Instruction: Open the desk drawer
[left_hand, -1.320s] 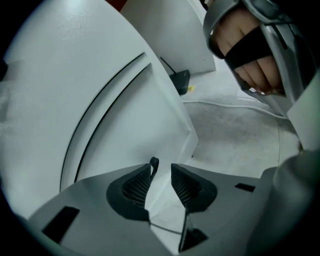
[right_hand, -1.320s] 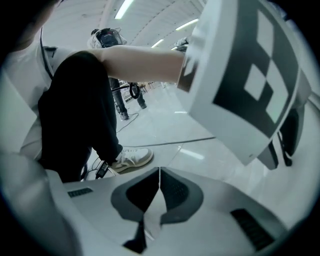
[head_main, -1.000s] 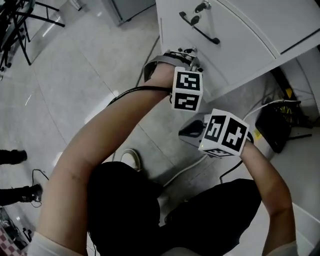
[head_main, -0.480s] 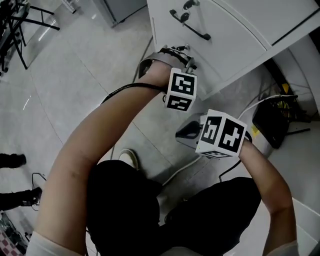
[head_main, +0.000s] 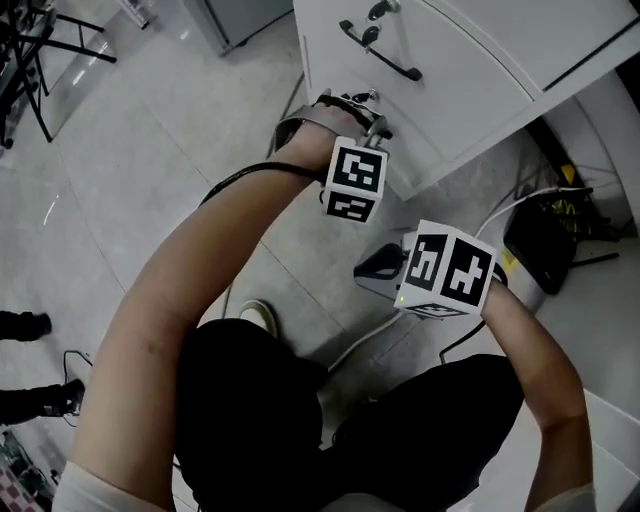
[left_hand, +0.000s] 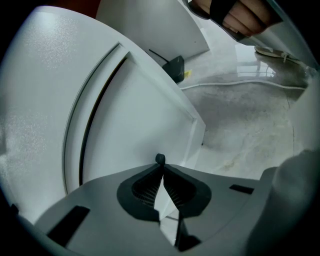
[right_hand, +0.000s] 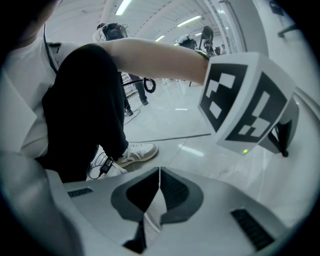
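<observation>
Pale grey polished floor (head_main: 150, 130). The white desk (head_main: 470, 70) stands on it at upper right. On the floor lie a white cable (head_main: 360, 345), the person's white shoe (head_main: 262, 318), a black box (head_main: 545, 250) beside the desk, and black stand legs (head_main: 40, 50) at upper left.

One white drawer unit (head_main: 450, 90), two black handles on its fronts, upper handle (head_main: 380, 50), lower handle (left_hand: 160, 159), two grippers close to the unit, left gripper (left_hand: 160, 164), right gripper (right_hand: 159, 171), two marker cubes (head_main: 355, 180), one white shoe (head_main: 262, 318) farther from the unit, one black box (head_main: 545, 250) beside it.

White drawer (left_hand: 140, 120), black handle (left_hand: 160, 159)
</observation>
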